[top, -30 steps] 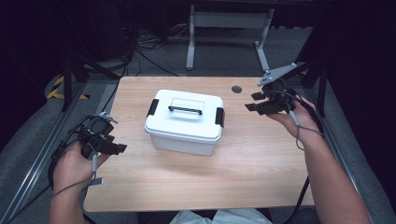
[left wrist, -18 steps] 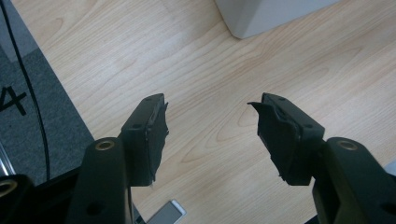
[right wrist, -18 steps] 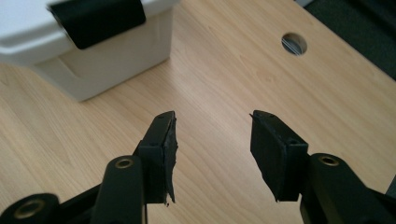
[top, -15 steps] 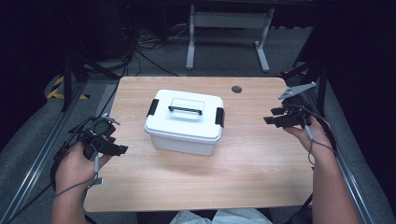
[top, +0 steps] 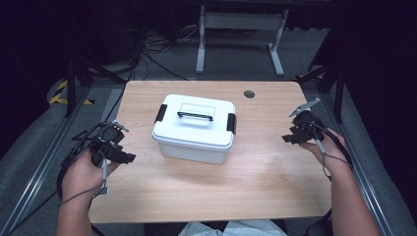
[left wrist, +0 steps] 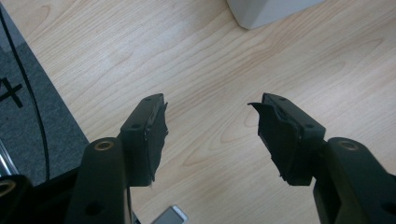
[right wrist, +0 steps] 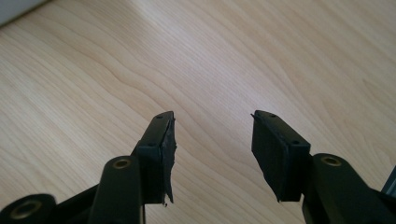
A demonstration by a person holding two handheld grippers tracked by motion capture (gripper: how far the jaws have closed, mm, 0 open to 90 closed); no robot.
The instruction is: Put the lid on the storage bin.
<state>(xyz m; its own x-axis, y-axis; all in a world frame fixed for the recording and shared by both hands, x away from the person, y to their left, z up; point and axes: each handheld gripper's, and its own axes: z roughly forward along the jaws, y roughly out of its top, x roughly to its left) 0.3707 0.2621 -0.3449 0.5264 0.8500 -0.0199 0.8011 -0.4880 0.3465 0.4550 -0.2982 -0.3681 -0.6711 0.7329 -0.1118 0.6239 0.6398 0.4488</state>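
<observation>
No readable writing or brand mark anywhere. White lidded storage box at the middle of the wooden table: lid shut, contents hidden, black carry handle flat on top, black latch on each short end. Small round dark grommet beyond the box, near the far edge. Left gripper well to the left of the box, close to the table's left edge, jaws apart and empty above bare wood. Right gripper well to the right of the box, jaws likewise apart, nothing between them. Corner of the box just visible at the top of the left gripper view.
</observation>
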